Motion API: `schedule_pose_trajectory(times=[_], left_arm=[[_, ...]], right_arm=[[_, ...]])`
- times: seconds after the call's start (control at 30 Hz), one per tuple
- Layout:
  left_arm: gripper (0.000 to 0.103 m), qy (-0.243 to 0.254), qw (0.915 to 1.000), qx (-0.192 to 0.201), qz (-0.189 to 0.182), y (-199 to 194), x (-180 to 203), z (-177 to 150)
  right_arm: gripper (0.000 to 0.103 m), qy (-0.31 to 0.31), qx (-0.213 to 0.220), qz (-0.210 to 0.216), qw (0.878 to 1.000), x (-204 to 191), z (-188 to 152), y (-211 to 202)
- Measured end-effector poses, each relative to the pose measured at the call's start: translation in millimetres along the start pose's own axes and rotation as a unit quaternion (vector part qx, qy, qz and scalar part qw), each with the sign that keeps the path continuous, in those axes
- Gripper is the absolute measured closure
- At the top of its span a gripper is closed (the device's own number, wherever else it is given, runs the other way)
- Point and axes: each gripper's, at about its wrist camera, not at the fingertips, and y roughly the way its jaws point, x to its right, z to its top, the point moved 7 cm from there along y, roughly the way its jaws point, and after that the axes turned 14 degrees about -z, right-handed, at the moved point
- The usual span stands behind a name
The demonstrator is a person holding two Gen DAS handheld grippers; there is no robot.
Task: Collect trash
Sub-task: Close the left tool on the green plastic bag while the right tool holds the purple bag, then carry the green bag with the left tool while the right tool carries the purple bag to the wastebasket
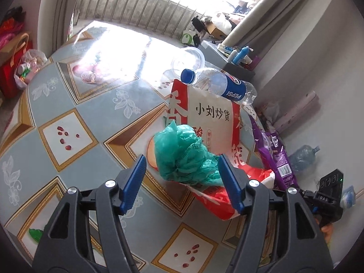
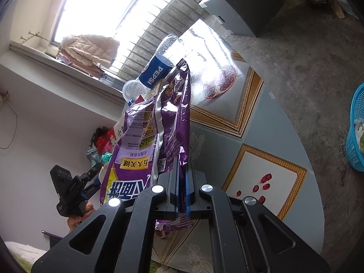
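Lower centre of the left wrist view: left hand-held gripper [image 1: 182,177] open and empty, crumpled green plastic bag [image 1: 184,154] straight ahead, just above the blue pads on the patterned desk [image 1: 68,104]. Right view, centre: right hand-held gripper [image 2: 181,182] clamped on tall purple foil snack packet [image 2: 150,132], long axis upward.

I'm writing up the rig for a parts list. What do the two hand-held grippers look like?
Both match. The left hand-held gripper has black plastic arms with triangular cut-outs, round silver pivot bolts, and blue ribbed pads on its fingers. The right hand-held gripper has the same black frame, silver bolts and blue-edged pads. Seen from the other side, each carries a black boxy module; one shows a small green light. No cables or sleeves show.
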Motion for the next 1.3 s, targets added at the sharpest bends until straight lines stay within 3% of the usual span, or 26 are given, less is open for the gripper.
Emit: schedule_pose_trajectory(times=[0.13,0.53,0.83,1.3], left_arm=[[0.042,-0.013,0.9998,0.0,-0.018,4,-2,6],[0.042,-0.034,0.9992,-0.021,0.008,38,-22,19],[0.055,0.002,0.9996,-0.012,0.027,34,-13,20],[0.061,0.056,0.9976,0.028,0.029,2,20,26]], right_arm=[[0.098,-0.005,0.002,0.001,1.0,-4,-1,-2],[0.098,-0.006,-0.005,0.0,1.0,-6,-2,3],[0.098,0.0,0.002,0.0,1.0,-5,1,-1],[0.099,0.005,0.038,0.024,0.999,-13,5,-25]])
